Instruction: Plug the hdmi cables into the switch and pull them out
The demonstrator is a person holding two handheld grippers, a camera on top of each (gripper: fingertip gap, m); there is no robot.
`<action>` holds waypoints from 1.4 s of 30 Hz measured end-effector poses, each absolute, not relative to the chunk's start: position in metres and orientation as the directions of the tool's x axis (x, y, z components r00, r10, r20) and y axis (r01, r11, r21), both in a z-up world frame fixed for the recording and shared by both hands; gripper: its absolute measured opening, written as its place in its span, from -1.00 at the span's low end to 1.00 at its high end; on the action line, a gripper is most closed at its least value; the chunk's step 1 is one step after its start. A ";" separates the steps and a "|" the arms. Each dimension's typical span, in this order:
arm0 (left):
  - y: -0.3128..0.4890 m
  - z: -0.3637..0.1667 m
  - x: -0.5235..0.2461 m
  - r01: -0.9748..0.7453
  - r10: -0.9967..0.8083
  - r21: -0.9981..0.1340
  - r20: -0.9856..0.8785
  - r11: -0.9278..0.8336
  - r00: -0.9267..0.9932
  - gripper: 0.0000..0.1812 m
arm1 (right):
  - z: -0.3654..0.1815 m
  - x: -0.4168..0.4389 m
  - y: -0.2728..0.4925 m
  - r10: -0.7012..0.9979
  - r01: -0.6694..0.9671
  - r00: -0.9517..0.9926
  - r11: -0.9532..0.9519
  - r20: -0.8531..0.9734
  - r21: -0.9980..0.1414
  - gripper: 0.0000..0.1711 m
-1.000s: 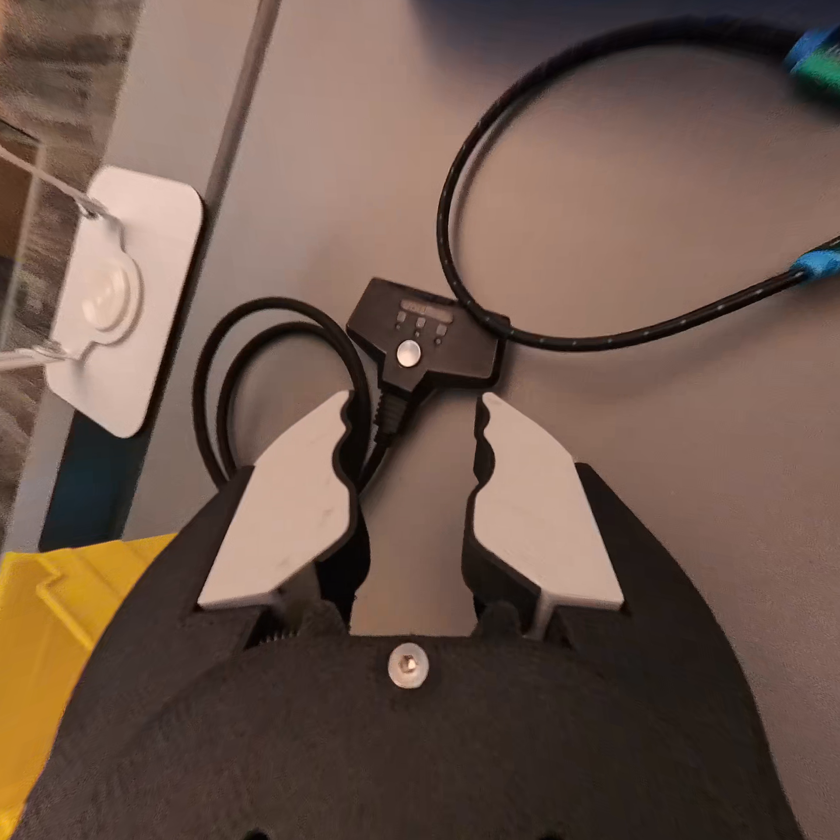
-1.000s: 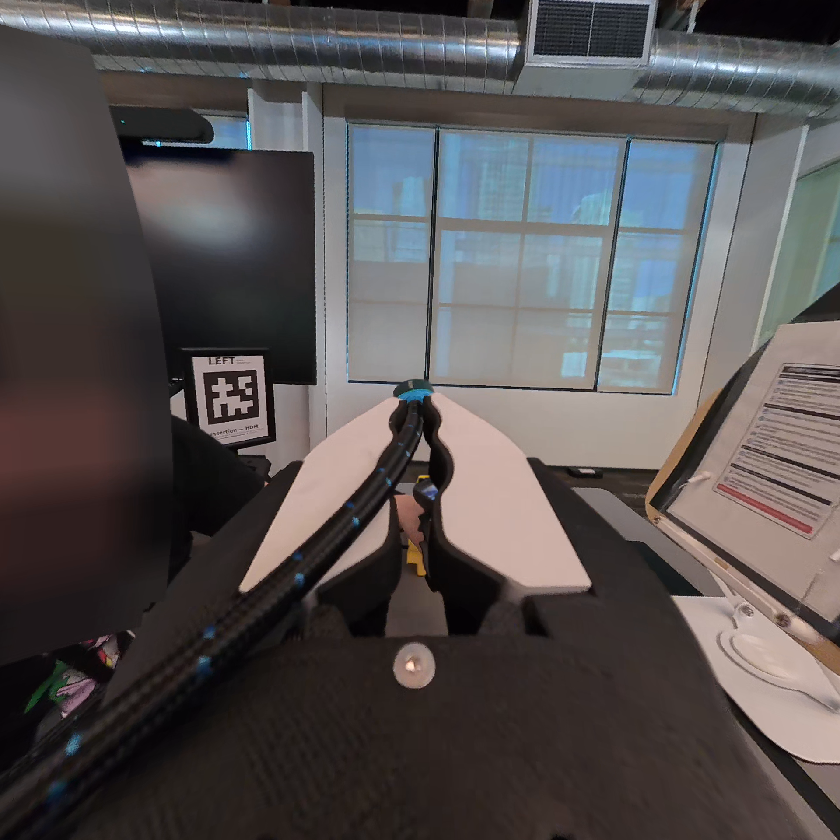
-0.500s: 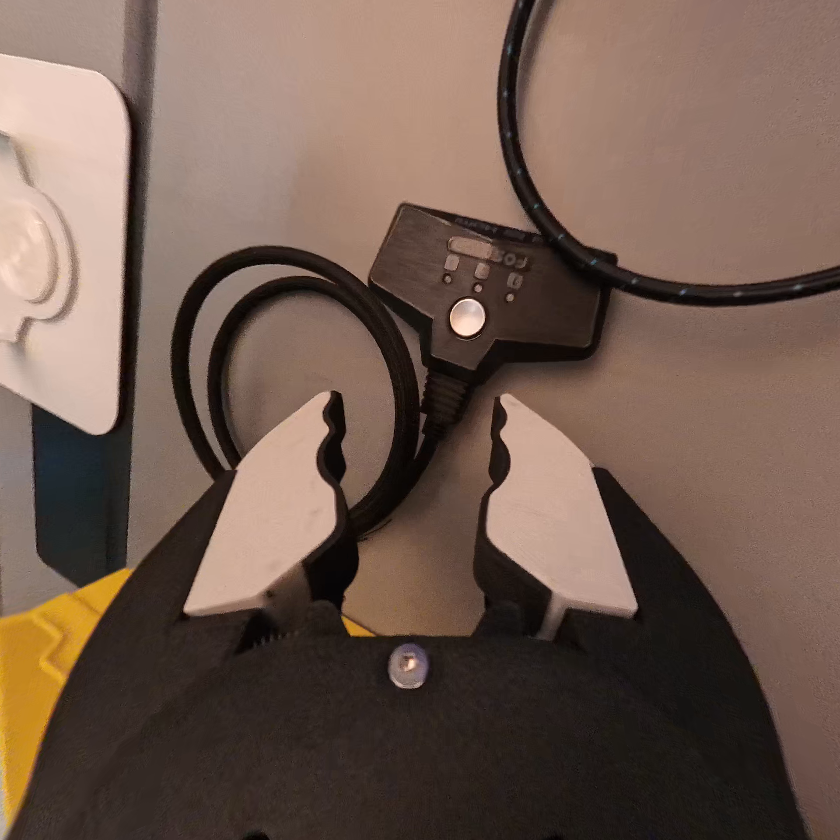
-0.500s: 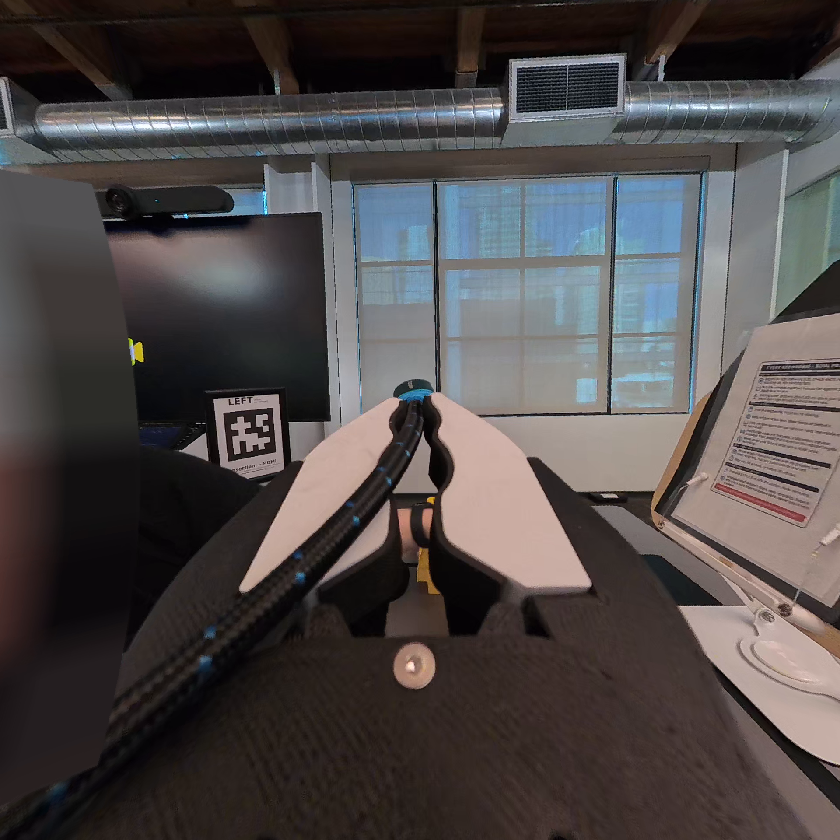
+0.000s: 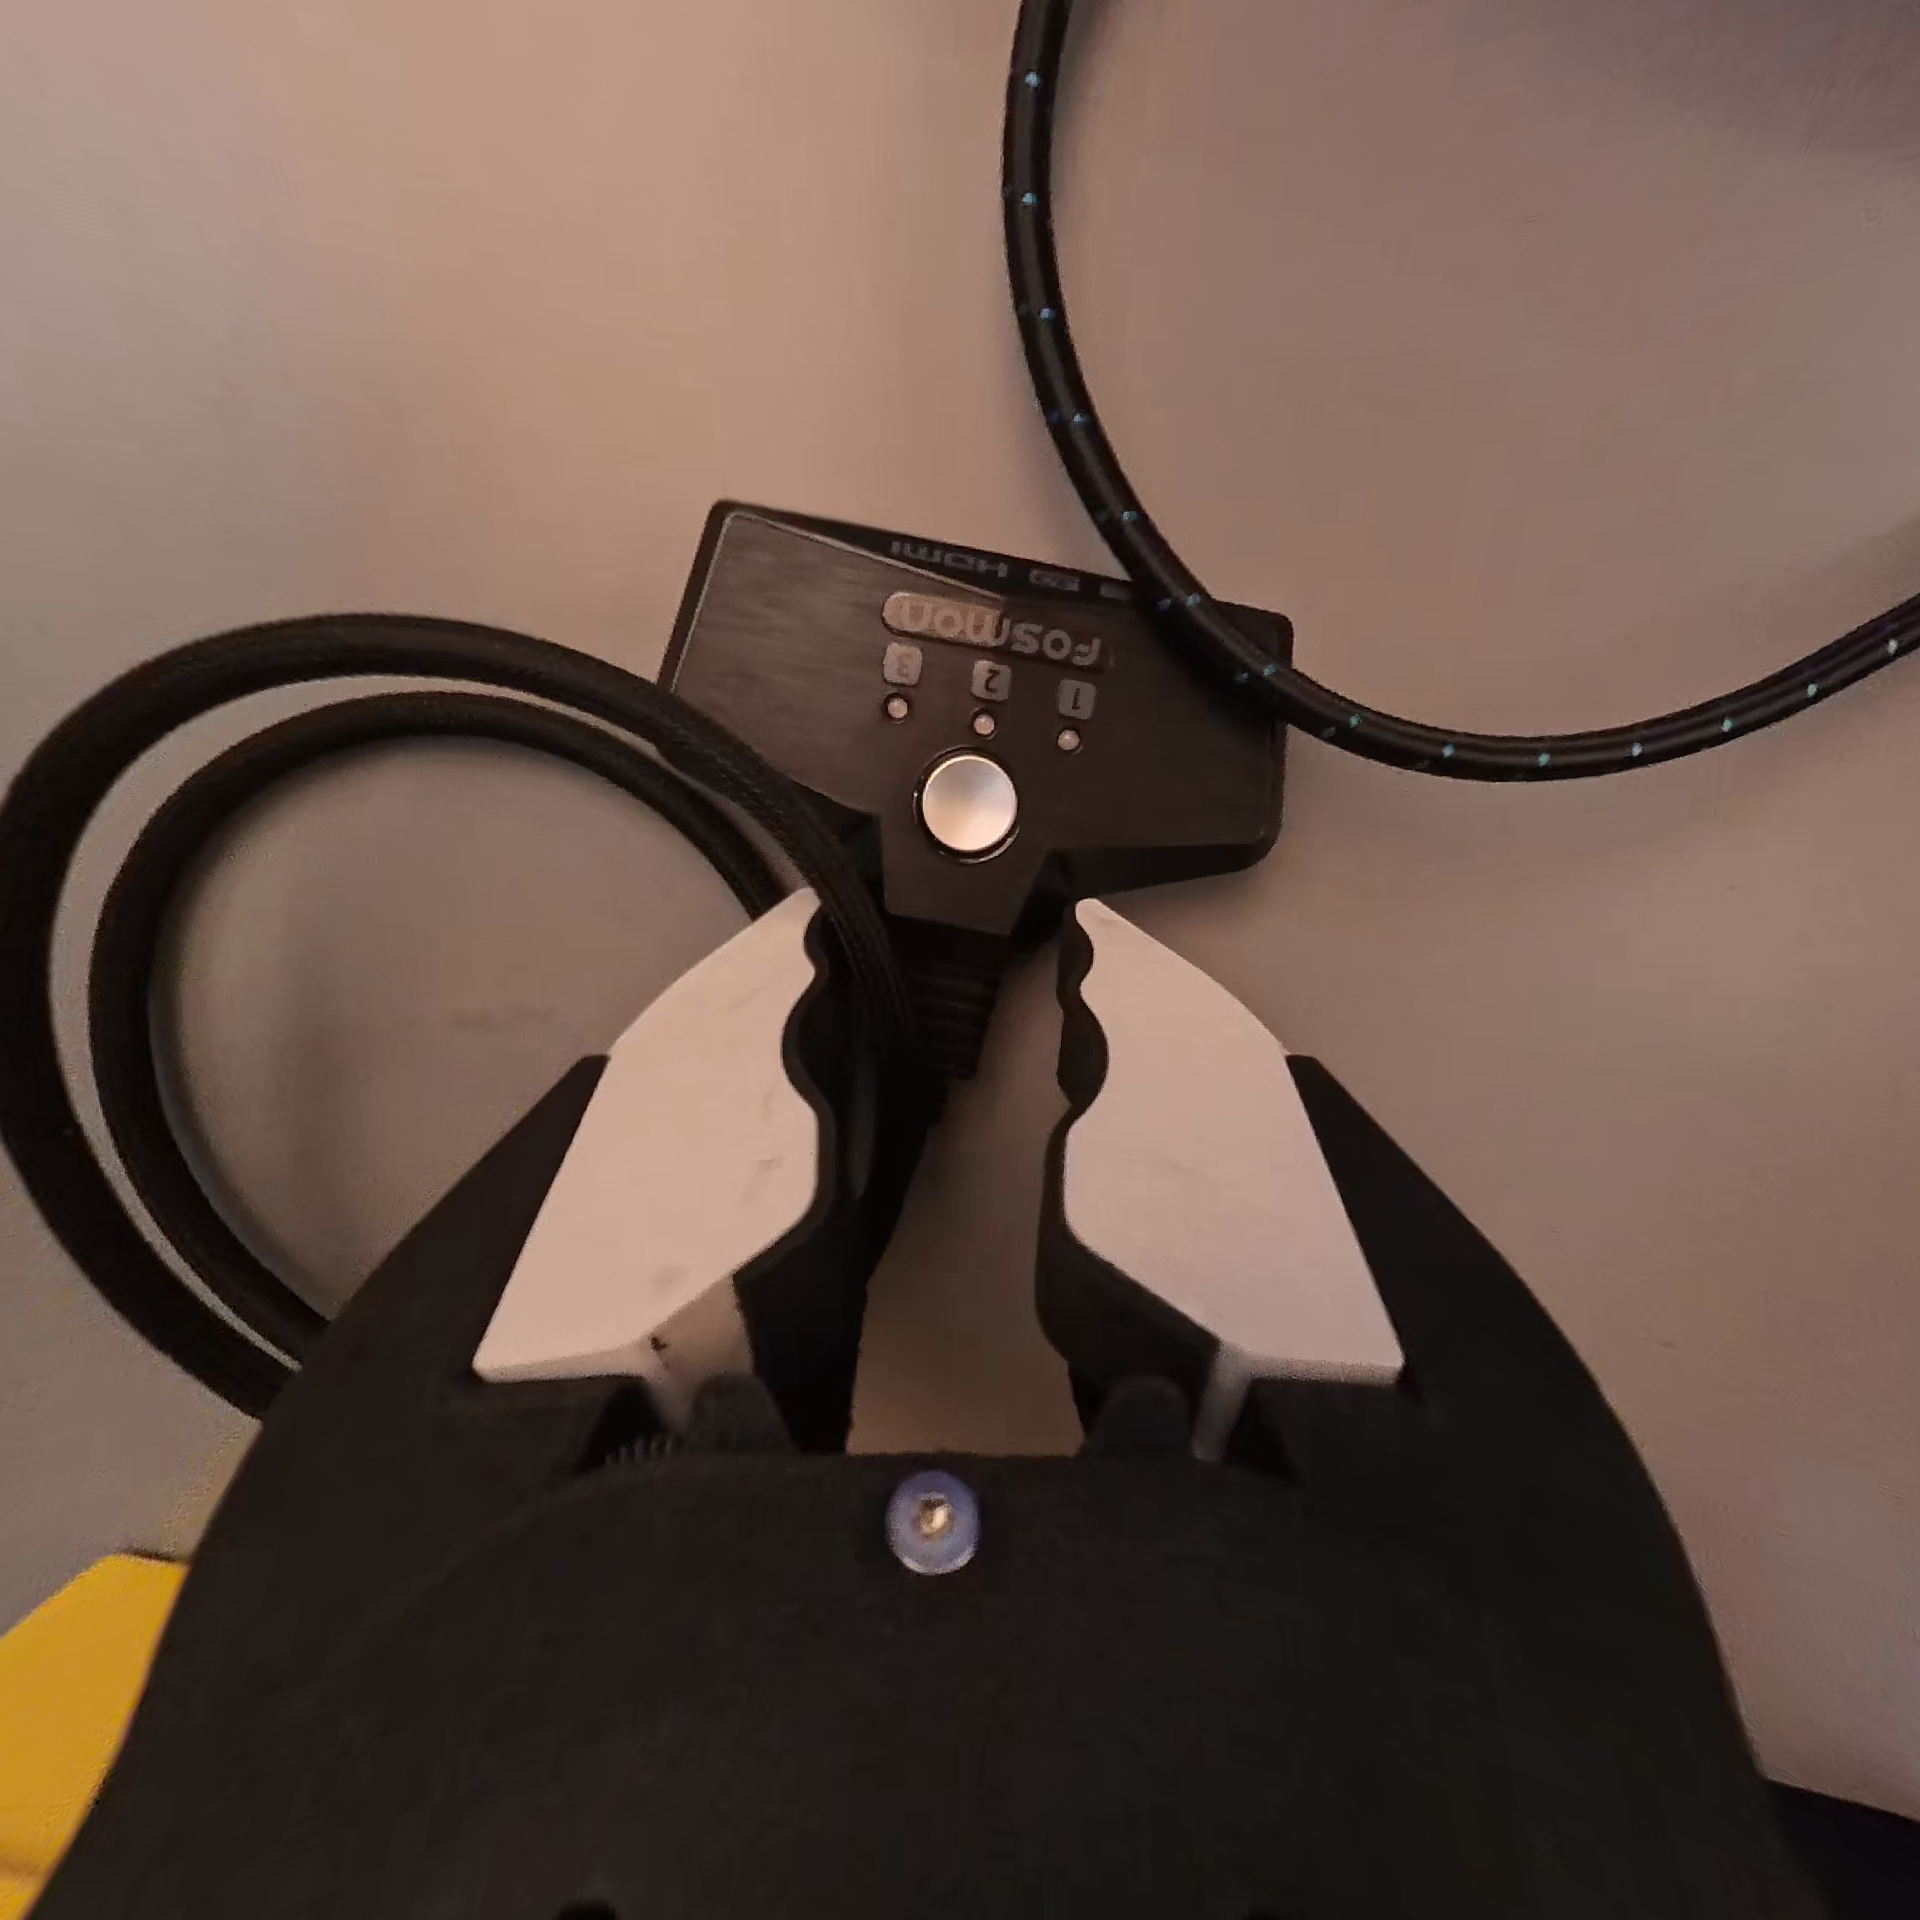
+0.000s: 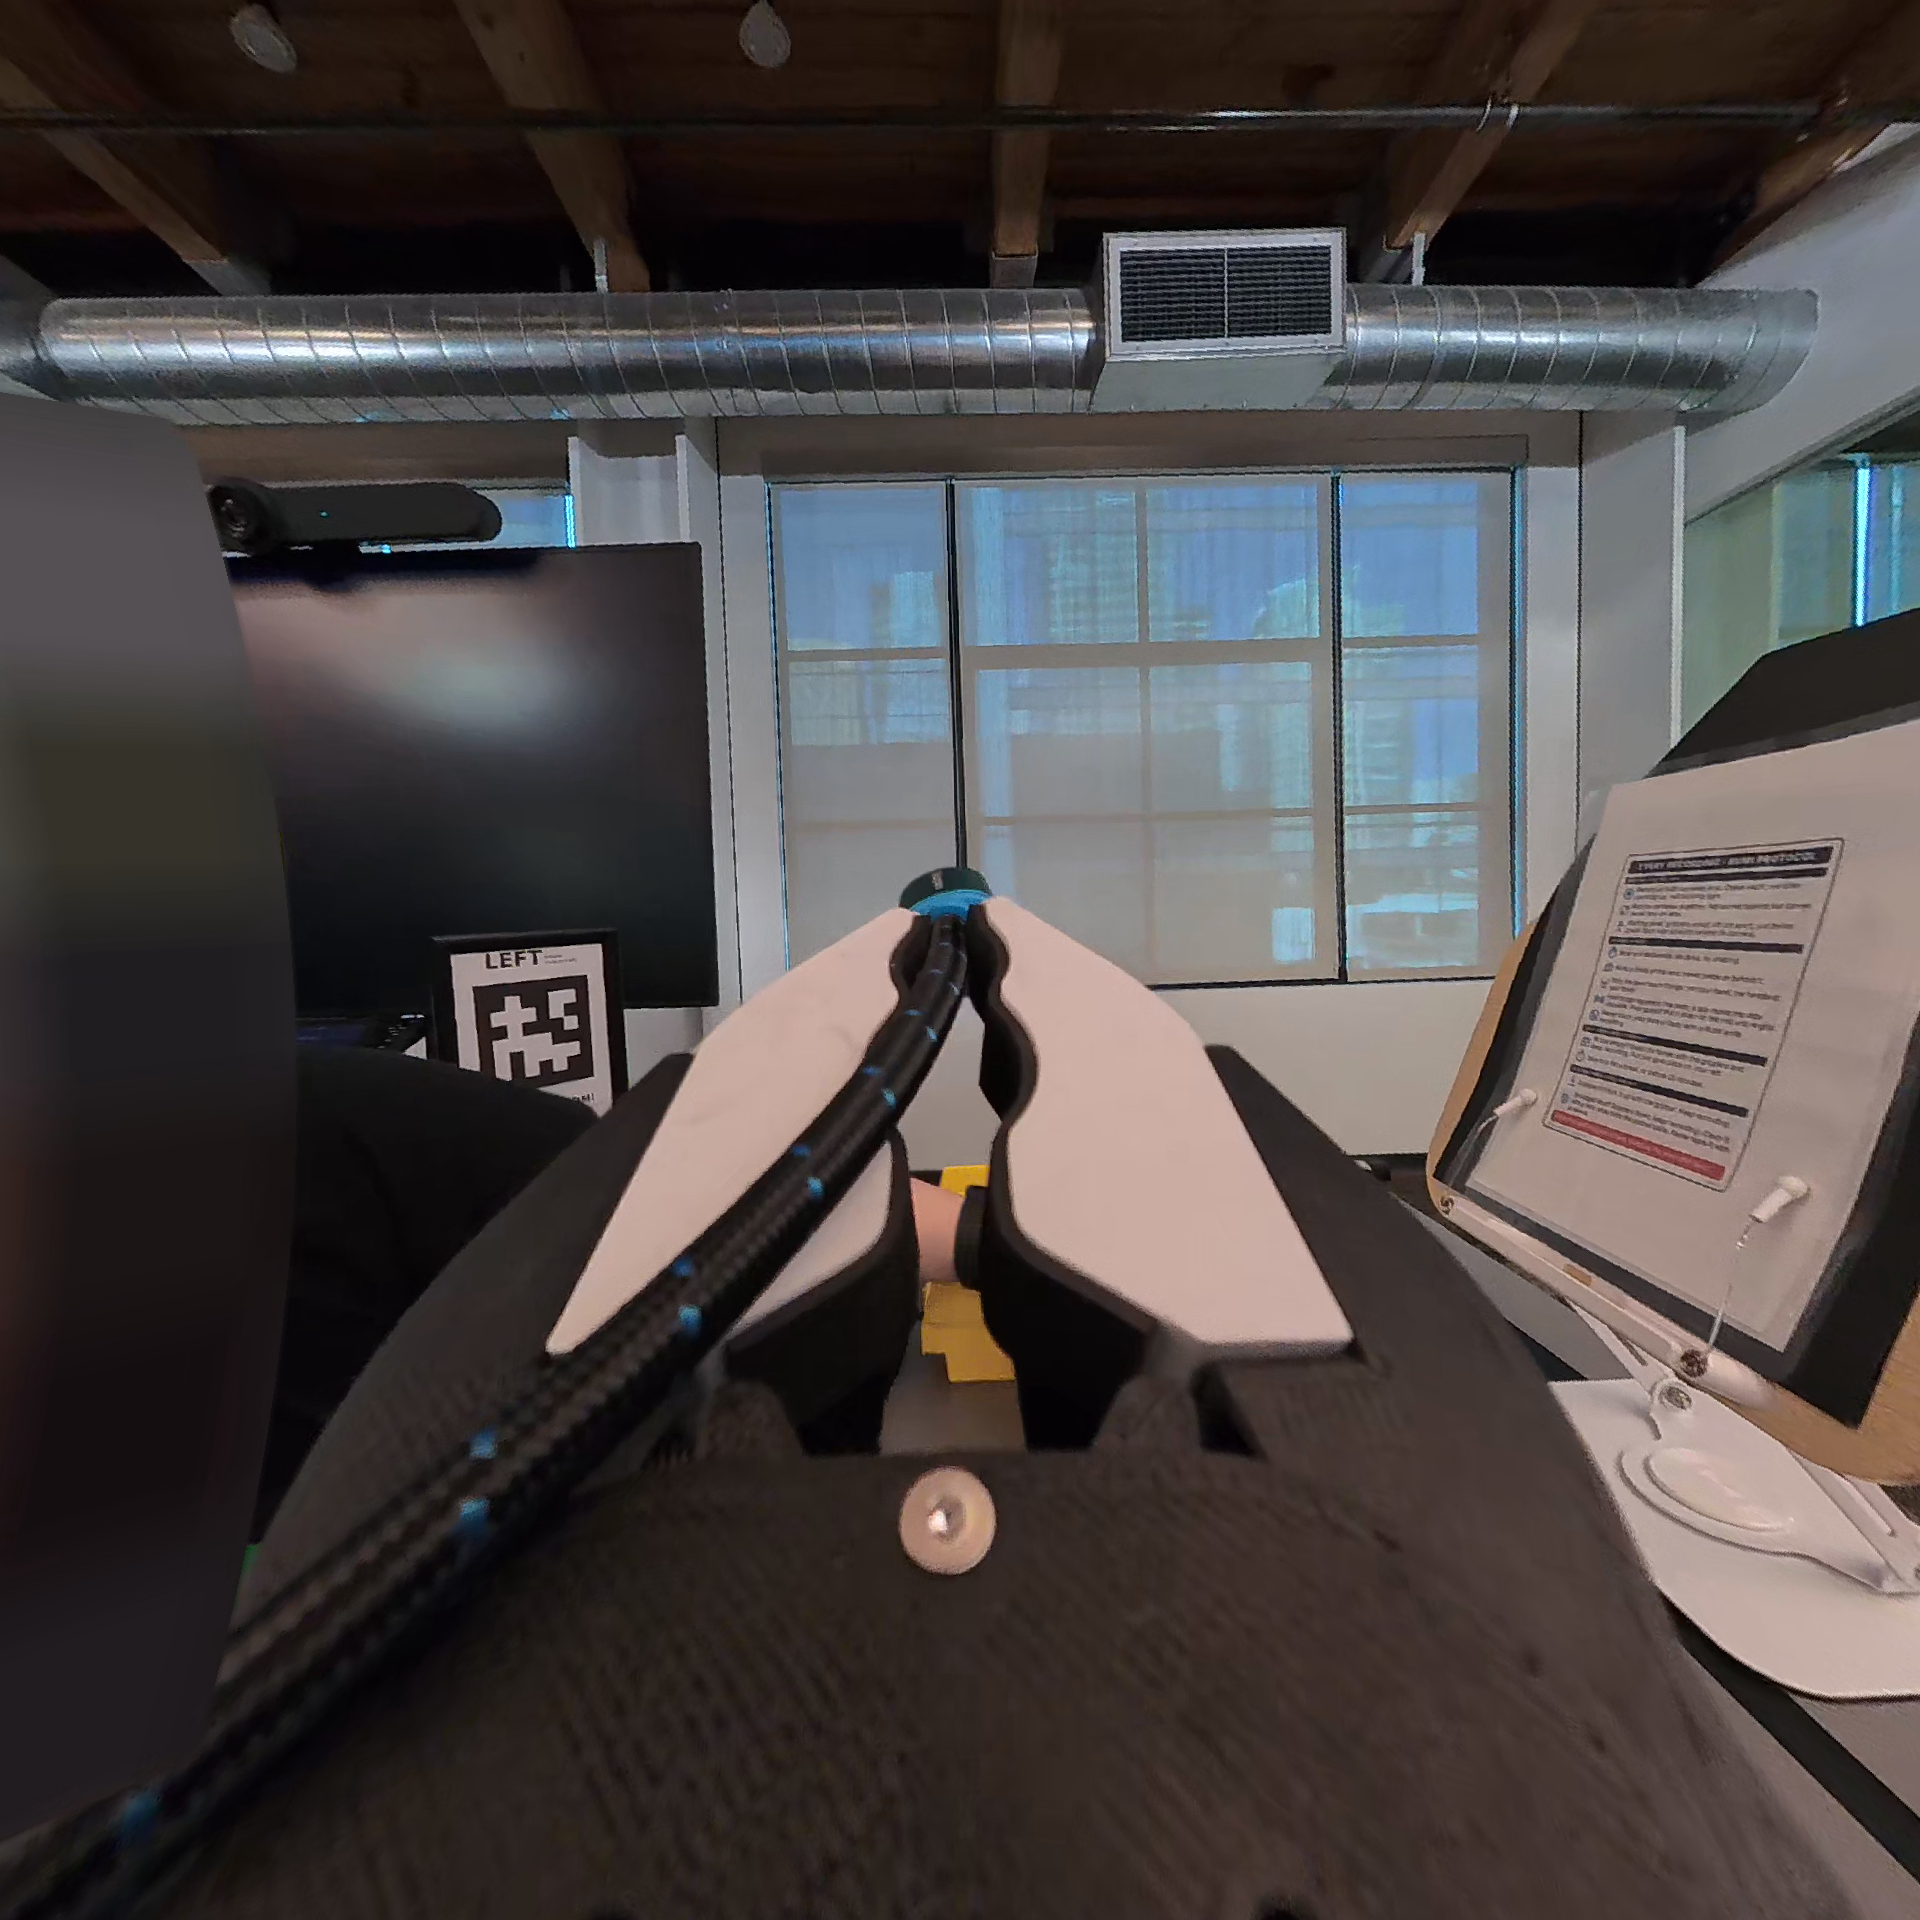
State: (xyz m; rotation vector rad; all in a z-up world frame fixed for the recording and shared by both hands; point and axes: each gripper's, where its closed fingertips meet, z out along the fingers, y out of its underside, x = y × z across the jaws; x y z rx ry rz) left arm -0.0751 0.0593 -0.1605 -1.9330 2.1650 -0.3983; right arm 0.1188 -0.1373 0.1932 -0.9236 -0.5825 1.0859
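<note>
White-padded left tongs (image 5: 940, 920) stand released, straddling the ribbed neck where the switch (image 5: 987, 727) meets its own looped black lead (image 5: 343, 717). We judge the step as pinning the switch: we close on the neck squarely, keeping the looped lead out from under the left pad, so the body does not swivel on the grey tabletop (image 5: 416, 312). Our right tongs (image 6: 943, 920) are clenched on the braided hdmi cable (image 6: 727, 1278) just behind its blue plug, raised well above the tabletop; its slack crosses the switch's far corner.
</note>
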 end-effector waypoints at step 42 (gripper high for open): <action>0.055 0.119 -0.052 0.248 -0.767 -0.852 -0.241 0.460 0.594 -0.62 | 0.181 0.018 -0.070 0.789 -0.199 0.613 0.104 -0.040 -0.975 -0.92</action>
